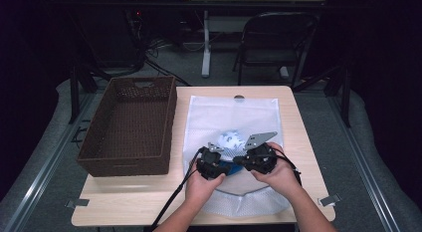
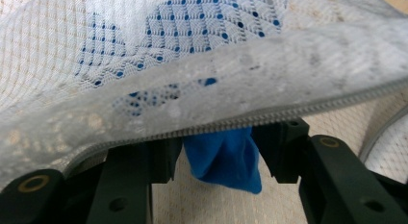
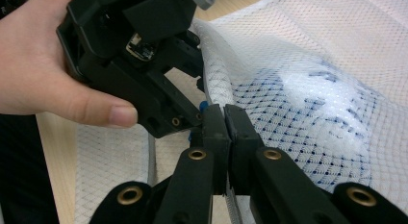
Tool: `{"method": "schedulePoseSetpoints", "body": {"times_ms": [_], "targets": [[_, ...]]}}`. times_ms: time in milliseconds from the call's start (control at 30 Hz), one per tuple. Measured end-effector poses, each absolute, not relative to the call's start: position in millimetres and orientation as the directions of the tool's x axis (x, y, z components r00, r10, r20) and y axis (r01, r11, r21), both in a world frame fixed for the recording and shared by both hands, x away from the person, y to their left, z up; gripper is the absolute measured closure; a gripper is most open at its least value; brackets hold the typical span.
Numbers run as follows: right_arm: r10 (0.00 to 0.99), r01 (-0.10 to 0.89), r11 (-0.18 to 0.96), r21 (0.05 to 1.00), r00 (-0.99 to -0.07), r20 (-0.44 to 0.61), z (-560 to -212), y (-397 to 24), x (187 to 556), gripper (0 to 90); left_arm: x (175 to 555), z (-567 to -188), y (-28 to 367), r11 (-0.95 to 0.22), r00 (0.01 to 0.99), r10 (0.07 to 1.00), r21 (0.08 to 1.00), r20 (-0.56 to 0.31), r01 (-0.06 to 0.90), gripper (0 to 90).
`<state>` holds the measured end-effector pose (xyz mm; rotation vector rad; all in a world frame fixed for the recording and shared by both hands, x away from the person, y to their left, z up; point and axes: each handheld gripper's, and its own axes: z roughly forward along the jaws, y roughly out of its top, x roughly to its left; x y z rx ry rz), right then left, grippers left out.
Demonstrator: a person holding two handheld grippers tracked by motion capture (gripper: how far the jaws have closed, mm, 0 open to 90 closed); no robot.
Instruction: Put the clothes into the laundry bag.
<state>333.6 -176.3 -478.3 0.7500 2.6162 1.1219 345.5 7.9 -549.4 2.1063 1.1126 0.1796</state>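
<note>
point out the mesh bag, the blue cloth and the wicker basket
mesh bag (image 1: pixel 219 112): high view, bare upper panel.
blue cloth (image 2: pixel 226 156): left gripper view, middle of the fold under the zip edge.
wicker basket (image 1: pixel 124 165): high view, near wall.

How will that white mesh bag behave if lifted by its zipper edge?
Likely floppy: the mesh bag drapes in folds where the right gripper pinches its edge. Probably light, being thin see-through netting. The blue cloth hanging out could slip free.
</note>
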Motion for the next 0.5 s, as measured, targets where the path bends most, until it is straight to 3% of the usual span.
{"method": "schedulePoseSetpoints", "body": {"times_ms": [500], "targets": [[0.53, 0.373, 0.574, 0.729, -0.848, 0.016, -476, -179, 334, 88.4, 327, -533, 15, -0.38, 0.649, 0.731, 0.665, -0.21, 0.643, 43.6]]}}
